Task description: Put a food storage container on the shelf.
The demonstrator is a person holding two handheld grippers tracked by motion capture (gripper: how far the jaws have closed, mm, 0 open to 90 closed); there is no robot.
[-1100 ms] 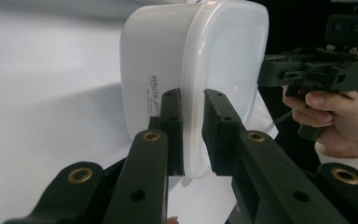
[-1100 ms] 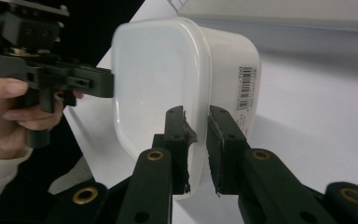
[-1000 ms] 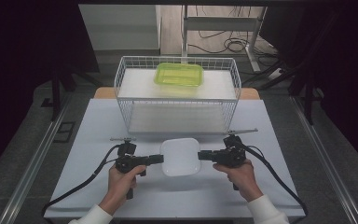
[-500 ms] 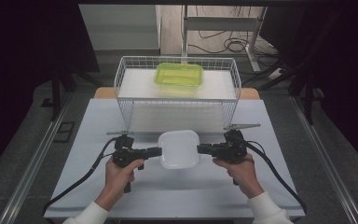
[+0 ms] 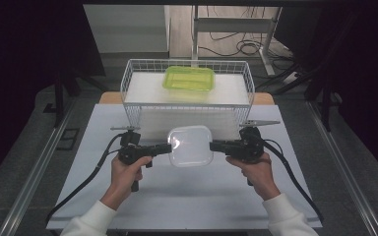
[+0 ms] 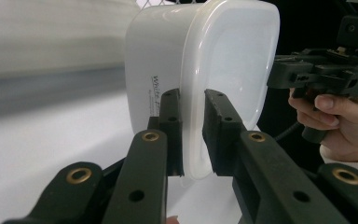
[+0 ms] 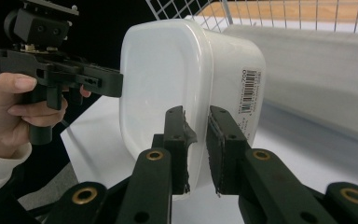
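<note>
Now white container [image 5: 191, 145] held between left claw [image 5: 169, 147] and right claw [image 5: 212, 145], each clamping opposite rim.

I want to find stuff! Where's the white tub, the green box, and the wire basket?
white tub [image 5: 191, 145]: high view, middle of its open inside.
green box [image 5: 189, 78]: high view, middle of its top.
wire basket [image 5: 187, 105]: high view, front rim wire.

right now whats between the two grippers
A white tub, seen in the high view. The left gripper and the right gripper each pinch a rim on opposite sides of it.
</note>
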